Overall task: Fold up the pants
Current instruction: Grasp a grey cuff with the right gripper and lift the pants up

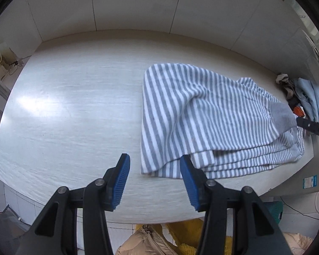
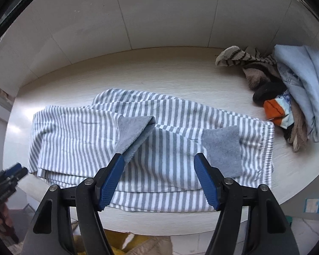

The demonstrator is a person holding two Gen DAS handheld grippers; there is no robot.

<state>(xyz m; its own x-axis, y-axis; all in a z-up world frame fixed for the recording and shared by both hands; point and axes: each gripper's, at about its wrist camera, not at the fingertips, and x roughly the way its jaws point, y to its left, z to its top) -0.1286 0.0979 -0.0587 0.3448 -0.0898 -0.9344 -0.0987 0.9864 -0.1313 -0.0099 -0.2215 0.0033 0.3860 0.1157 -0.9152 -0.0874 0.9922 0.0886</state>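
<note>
- Writing: on the right tool [image 1: 314, 127], seen at the edge of the left wrist view, only the letters "DA" can be read.
- Left tool [image 1: 154, 165]: pointing steeply down, jaws apart, nothing between them; the striped pants [image 1: 202, 116] lie folded just ahead to its right.
- Right tool [image 2: 159, 165]: jaws wide over the pants' near edge, gripping nothing.
- Pale wood-grain desk [image 1: 74, 106] against a white panelled wall; a heap of clothes [image 2: 287, 89] lies to the far right.

— Type of premises?
— Domestic. A pale wood-grain tabletop [image 2: 180, 72] stands against a plain panelled wall [image 2: 159, 14].
— Supporting evidence?
— Loose laundry [image 2: 287, 89], socks and a light-blue garment, is heaped at the tabletop's far right corner; a padded jacket [image 1: 151, 242] and yellow fabric [image 1: 185, 233] lie on the tiled floor [image 1: 21, 204] below its near edge.
</note>
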